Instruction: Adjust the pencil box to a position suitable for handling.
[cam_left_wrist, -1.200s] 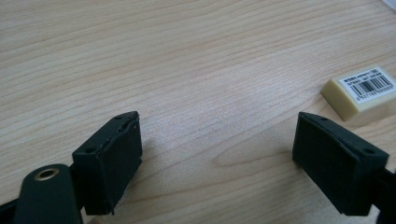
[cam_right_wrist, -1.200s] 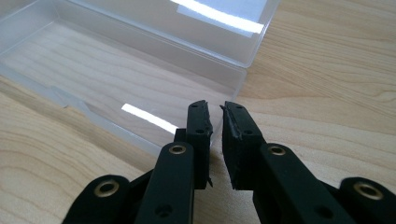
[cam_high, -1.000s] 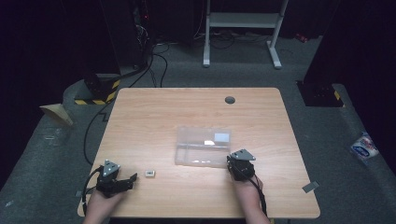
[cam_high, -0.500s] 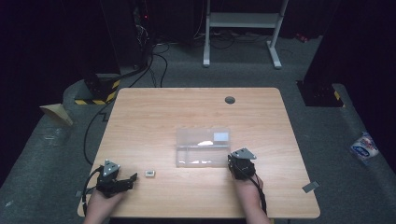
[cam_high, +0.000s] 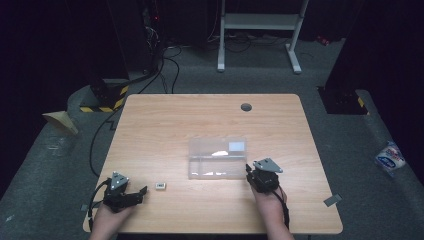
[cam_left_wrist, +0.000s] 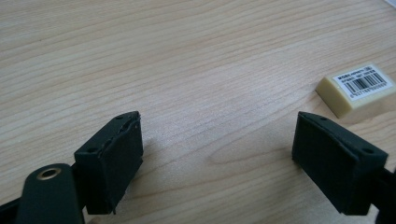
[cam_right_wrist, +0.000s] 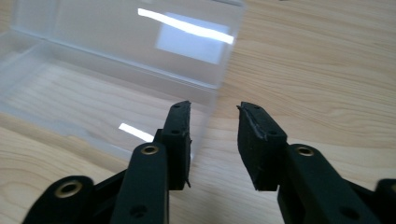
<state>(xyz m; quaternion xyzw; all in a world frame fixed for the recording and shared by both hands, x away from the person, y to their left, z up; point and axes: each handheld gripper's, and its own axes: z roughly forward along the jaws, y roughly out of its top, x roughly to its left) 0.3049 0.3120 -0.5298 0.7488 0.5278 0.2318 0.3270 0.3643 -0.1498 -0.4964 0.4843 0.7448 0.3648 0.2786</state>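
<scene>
Dark room, pale wooden bench (cam_high: 165, 130). My right hand-held gripper (cam_right_wrist: 214, 140) has just been opening, jaws astride the clear box's (cam_high: 217, 158) end wall at 3 o'clock, not pinching. My left hand-held gripper (cam_left_wrist: 217, 154) is spread; eraser (cam_left_wrist: 353, 86) at 2 o'clock.

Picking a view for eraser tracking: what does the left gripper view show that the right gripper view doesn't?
Left gripper view: a cream eraser with a barcode label, lying beyond and outside the left tool, whose jaws stand wide apart with bare wood between them.
Right gripper view: an open clear plastic box; the right tool has one jaw inside the box's end wall and one outside, with a gap.
Both: the wooden table and black jaws.
</scene>
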